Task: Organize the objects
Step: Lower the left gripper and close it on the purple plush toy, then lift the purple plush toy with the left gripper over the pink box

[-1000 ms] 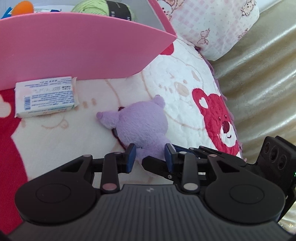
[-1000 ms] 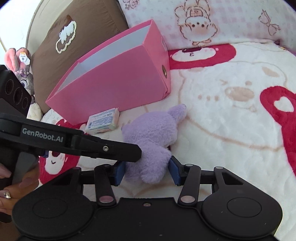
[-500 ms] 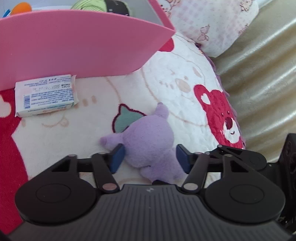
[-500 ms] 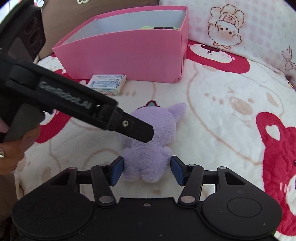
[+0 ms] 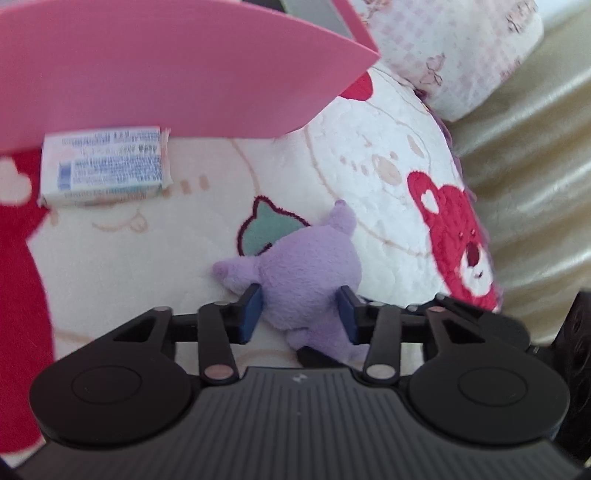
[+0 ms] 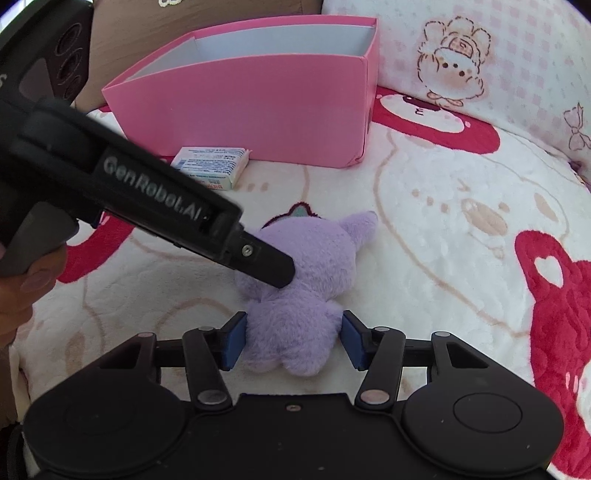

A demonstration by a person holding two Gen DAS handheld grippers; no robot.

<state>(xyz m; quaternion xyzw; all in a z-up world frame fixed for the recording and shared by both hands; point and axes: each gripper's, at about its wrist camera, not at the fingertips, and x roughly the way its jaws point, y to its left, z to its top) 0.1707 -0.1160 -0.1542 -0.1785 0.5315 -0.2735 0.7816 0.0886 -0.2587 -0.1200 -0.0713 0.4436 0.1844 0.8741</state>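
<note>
A purple plush toy (image 5: 306,284) (image 6: 299,295) lies on the bear-print blanket. My left gripper (image 5: 301,314) straddles its upper body, blue pads touching both sides, closing on it. My right gripper (image 6: 291,341) has its pads against both sides of the toy's lower body. The left gripper's finger (image 6: 258,258) shows in the right wrist view, lying over the toy. A small white and blue packet (image 5: 105,166) (image 6: 210,164) lies on the blanket in front of a pink open box (image 5: 166,66) (image 6: 255,99).
The blanket (image 6: 443,229) with red bears covers a soft bed surface. A pink checked pillow (image 6: 480,55) lies behind, a brown cushion (image 6: 177,29) behind the box. The bed edge drops at the right in the left wrist view (image 5: 480,229).
The left gripper opened, moved over the toy and now closes on its upper body. The right gripper stayed around the lower body. The toy shifted toward me.
</note>
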